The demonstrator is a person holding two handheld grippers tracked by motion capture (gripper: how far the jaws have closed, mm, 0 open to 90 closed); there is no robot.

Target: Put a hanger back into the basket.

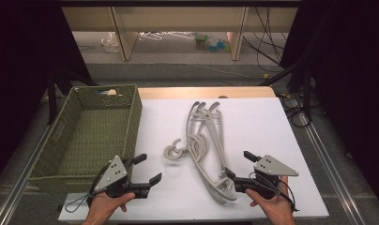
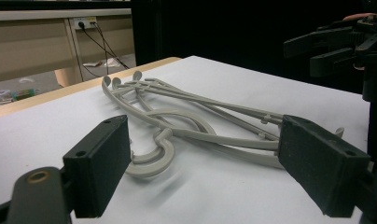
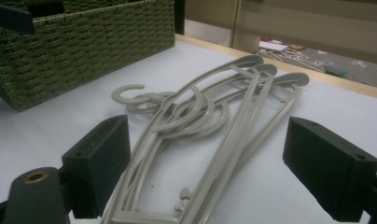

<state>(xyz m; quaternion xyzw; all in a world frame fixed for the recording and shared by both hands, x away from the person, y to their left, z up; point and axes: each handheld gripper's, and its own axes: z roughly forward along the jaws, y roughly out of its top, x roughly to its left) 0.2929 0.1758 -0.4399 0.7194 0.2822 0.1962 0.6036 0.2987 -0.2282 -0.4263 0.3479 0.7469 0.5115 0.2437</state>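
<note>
grey hangers [image 1: 207, 150] lie in a pile on the white table [image 1: 253, 126]. the left gripper [image 1: 147, 169] and right gripper [image 1: 238, 165] are both spread wide, holding nothing. a green basket [image 1: 131, 117] sits at the left.

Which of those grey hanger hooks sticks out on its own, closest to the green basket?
The leftmost hook: it juts out alone toward the basket, while the other hooks curl overlapped within the hanger pile.
</note>
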